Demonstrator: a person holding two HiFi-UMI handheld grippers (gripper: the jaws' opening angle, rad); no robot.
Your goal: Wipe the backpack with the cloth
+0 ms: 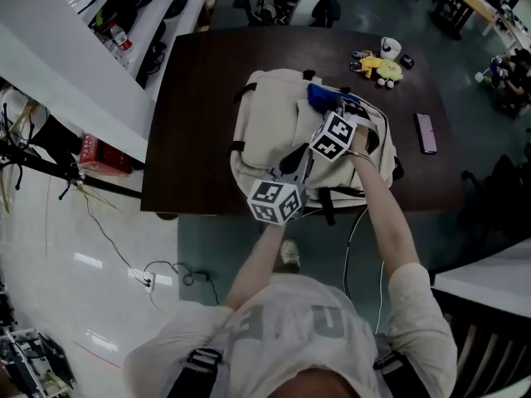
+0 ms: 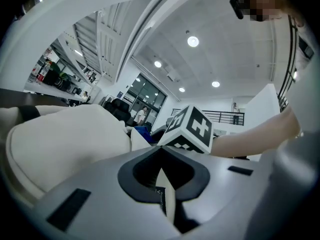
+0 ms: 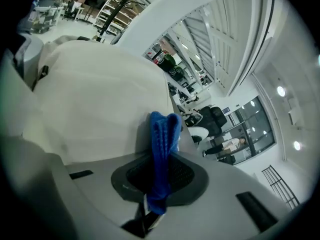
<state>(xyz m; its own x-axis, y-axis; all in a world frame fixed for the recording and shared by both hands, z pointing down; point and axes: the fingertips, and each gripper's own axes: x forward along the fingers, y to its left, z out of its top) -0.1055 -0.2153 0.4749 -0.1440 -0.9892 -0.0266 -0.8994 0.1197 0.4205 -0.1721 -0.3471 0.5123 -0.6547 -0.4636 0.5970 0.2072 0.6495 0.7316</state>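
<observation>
A cream backpack (image 1: 274,127) lies on the dark table (image 1: 191,123). At its near edge my left gripper (image 1: 290,166) is shut on a thin cream flap of the backpack (image 2: 169,199), which carries a small label. In the left gripper view the backpack's body (image 2: 65,144) bulges to the left. My right gripper (image 1: 325,113) is over the bag's top right, shut on a blue cloth (image 1: 319,98). In the right gripper view the cloth (image 3: 162,149) stands up from the jaws and rests against the cream fabric (image 3: 95,99).
A yellow toy (image 1: 387,70), a white cup (image 1: 390,46) and a phone (image 1: 426,133) lie on the table's right part. Office chairs (image 1: 315,2) stand beyond the far edge. A red box (image 1: 99,156) and cables (image 1: 158,276) are on the floor at left.
</observation>
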